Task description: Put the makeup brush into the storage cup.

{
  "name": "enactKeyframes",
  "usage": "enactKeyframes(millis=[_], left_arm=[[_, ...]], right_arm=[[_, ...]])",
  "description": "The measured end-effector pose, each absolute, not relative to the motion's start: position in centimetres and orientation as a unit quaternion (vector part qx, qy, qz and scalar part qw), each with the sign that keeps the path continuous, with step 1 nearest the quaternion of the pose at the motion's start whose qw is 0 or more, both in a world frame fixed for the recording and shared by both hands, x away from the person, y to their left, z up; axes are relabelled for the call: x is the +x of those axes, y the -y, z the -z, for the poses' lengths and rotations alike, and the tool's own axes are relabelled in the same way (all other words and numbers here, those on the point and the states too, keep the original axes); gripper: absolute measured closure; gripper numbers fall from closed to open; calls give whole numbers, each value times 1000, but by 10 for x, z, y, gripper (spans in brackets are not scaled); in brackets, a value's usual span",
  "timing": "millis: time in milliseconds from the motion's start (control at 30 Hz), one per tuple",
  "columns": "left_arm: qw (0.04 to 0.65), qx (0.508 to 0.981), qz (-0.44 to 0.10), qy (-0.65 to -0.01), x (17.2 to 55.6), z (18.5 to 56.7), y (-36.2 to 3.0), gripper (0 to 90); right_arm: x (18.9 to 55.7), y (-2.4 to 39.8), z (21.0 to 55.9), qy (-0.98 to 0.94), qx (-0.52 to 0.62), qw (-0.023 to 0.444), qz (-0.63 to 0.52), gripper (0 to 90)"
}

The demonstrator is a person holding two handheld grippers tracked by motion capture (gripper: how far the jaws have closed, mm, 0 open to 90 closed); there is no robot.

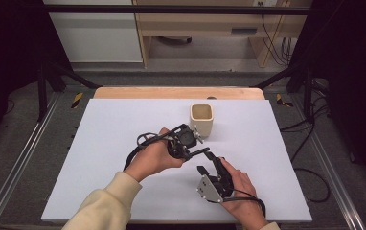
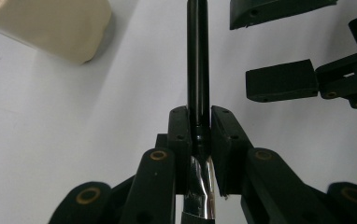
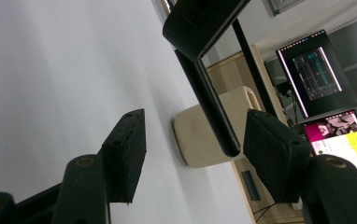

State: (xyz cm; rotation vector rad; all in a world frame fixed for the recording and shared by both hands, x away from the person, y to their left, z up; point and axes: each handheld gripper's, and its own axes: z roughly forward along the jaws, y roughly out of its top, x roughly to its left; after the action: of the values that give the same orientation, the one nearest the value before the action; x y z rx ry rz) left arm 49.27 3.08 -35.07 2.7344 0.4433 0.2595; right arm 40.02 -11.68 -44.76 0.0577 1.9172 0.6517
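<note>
Nearest, the right gripper [image 1: 209, 162] sits low by the table's [image 1: 99, 158] front edge, jaws partly apart with nothing pressed between them. Just ahead, the black rod's [image 3: 216, 112] free end hangs in that gap, close beside one pad yet untouched. Its long axis runs away toward the left gripper [image 2: 200, 128], clamped tight on its far end. Beyond stands the cream cup [image 1: 201, 120].

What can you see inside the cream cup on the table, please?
From the high view, the cream cup shows a tan inner wall and nothing sticking out. Its bottom is hidden by the rim. The black pen, held by the left hand-held gripper, lies outside the cup.
</note>
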Motion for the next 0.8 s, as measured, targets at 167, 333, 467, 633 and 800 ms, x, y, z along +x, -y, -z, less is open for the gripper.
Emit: enactKeyframes(millis=[167,333,467,633,800], left_arm=[[175,968,-88,-159,497,352,-28,783],[174,968,-86,-161,499,354,-27,782],[169,969,-86,-159,501,355,-29,782],[166,969,-87,-161,502,356,-34,782],[167,969,-85,-161,501,356,-38,782]], right_arm=[[405,118,446,-801,14,538,-262,413],[412,116,450,-805,-7,539,-250,423],[413,114,449,-804,-9,539,-252,425],[413,110,449,-804,-9,539,-250,426],[413,104,449,-804,-16,539,-251,427]])
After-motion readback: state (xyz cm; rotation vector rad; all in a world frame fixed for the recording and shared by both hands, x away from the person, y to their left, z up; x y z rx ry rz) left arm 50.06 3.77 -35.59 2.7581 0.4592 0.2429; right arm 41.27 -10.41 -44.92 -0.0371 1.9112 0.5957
